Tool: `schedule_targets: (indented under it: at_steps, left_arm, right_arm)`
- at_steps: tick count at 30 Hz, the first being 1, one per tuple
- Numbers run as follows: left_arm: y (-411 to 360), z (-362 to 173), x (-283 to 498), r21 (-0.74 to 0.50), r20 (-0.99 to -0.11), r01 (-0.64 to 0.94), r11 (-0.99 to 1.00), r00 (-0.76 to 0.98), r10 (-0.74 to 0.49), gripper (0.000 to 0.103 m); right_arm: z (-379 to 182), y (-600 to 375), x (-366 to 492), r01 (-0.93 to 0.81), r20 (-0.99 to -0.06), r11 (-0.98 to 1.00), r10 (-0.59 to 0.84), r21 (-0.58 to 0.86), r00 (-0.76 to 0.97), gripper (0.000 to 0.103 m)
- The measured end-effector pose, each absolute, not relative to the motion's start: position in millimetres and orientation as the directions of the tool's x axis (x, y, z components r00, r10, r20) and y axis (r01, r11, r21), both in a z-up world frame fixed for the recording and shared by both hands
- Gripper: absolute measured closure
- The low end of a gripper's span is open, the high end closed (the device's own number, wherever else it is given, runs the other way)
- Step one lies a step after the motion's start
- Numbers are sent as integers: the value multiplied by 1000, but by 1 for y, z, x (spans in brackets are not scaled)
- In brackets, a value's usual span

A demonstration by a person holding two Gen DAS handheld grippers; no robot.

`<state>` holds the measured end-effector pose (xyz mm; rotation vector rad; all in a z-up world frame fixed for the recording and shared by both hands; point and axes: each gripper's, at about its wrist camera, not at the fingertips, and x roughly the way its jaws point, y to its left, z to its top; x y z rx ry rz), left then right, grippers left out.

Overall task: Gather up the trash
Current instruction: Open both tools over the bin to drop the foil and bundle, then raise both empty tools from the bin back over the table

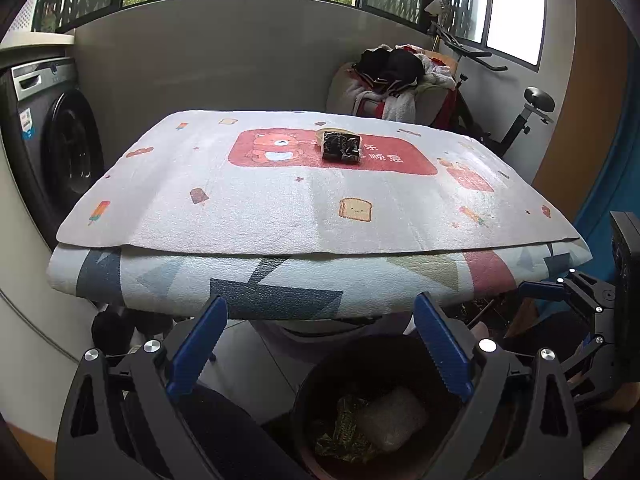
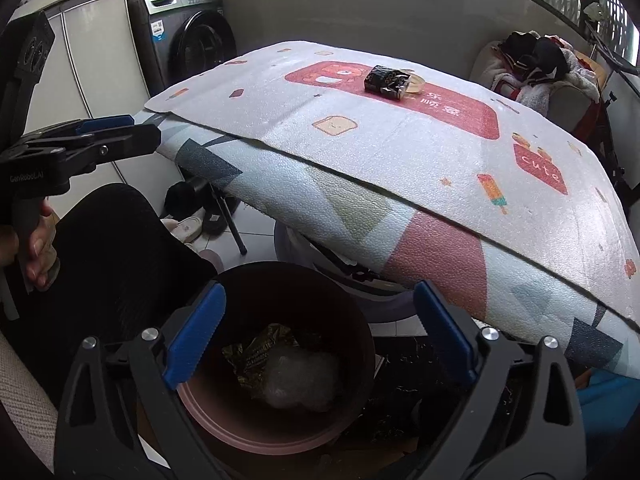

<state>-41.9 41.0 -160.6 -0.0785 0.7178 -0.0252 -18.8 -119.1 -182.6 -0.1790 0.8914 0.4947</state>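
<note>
While both grippers, left and right, gape empty, the bin holds a crumpled wrapper and clear plastic.

Black grippers with blue ribbed fingers, silver screws, white lettering.

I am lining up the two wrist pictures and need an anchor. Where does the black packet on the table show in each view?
Left wrist view: the black packet lies at upper centre, on the red bear panel of the table cover, in front of a small round tub.
Right wrist view: the black packet lies near the top, right of centre, on the same panel.
Shared landmark: the washing machine.
</note>
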Motion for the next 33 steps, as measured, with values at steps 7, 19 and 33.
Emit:
schedule_targets:
  at_steps: [7,19,33]
  left_arm:
    - [39,-155,-36,-60,-649,1,998,760,-40,10]
    - [44,-135,1,-42,-623,6,999,782,-31,9]
    - [31,-118,67,-15,-605,97,995,792,-86,8]
  right_arm:
    - [-174,-141,-3,-399,-769,914,302,67,563,6]
    - [-158,-175,29,-328,-746,942,271,75,608,6]
    - [-142,-208,77,-239,-720,970,202,52,664,6]
